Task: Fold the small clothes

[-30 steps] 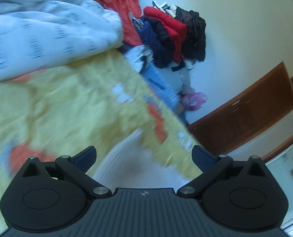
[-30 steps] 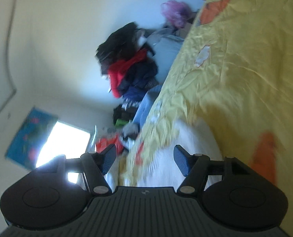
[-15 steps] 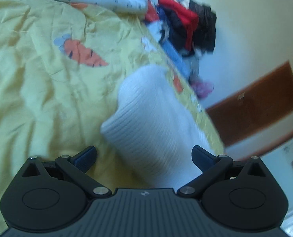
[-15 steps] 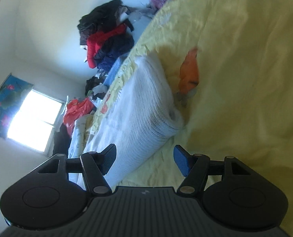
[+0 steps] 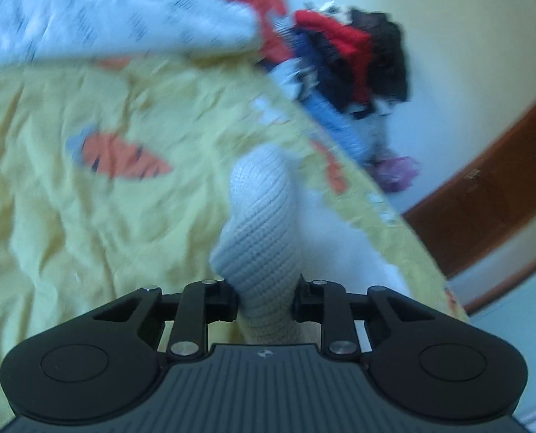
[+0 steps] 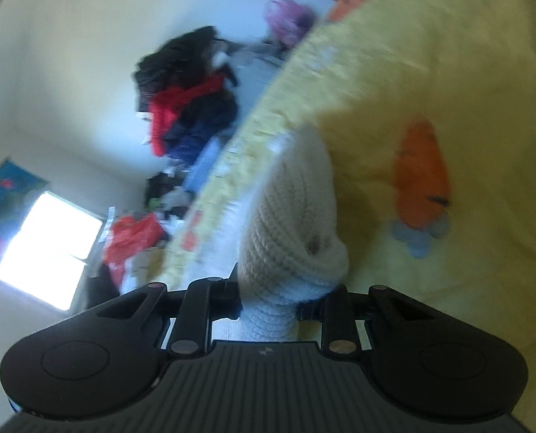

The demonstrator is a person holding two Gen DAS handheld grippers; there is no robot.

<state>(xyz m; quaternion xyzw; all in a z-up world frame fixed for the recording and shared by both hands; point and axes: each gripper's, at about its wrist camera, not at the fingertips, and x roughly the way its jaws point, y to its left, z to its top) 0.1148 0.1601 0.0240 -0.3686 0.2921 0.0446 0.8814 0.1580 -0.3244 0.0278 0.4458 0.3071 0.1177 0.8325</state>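
A white knitted garment (image 5: 260, 223) is seen lying on a bed covered by a yellow sheet (image 5: 87, 216) printed with orange carrots. The left gripper (image 5: 266, 301) is closing, and one bunched edge of the garment is pinched between its fingers (image 5: 228, 297), the ribbed knit rising out of the narrow gap. In the right wrist view, the right gripper (image 6: 268, 301) is likewise closing, with another fold of the same garment (image 6: 293, 231) caught between its fingers (image 6: 228, 299). Both views are blurred, so the kind of garment cannot be told for certain. A heap of dark and red clothes (image 5: 354, 57) is piled beyond the bed's edge against a pale wall (image 5: 448, 36).
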